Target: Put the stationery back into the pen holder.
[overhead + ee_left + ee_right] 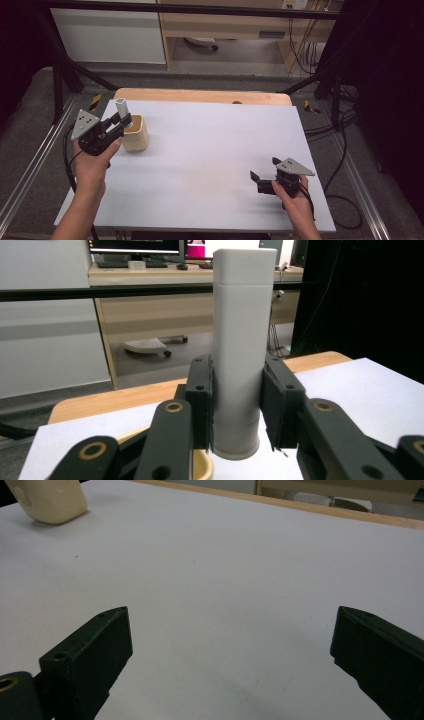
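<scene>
White plastic, matte and square-sided: that is the tall bottle (123, 111) I have in my left gripper (118, 125). From the high view it stands upright at the near-left rim of the cream cup (136, 134), towards the table's (210, 150) back left corner; I cannot tell from here whether its foot is inside the cup or just above it. My right gripper (264, 176) rests well apart, low over the bare white sheet near the front right.

In the left gripper view my jaws are clamped on the bottle (240, 345) low on its body, one pad on each flat face, the cap high above them. It looks stiff and light, likely hollow, and smooth enough to slip, so I judge this low grip on the flats the right hold, though top-heavy if I tilt.

In the right gripper view my jaws stand wide apart over empty sheet, the cup (49, 499) far off.
</scene>
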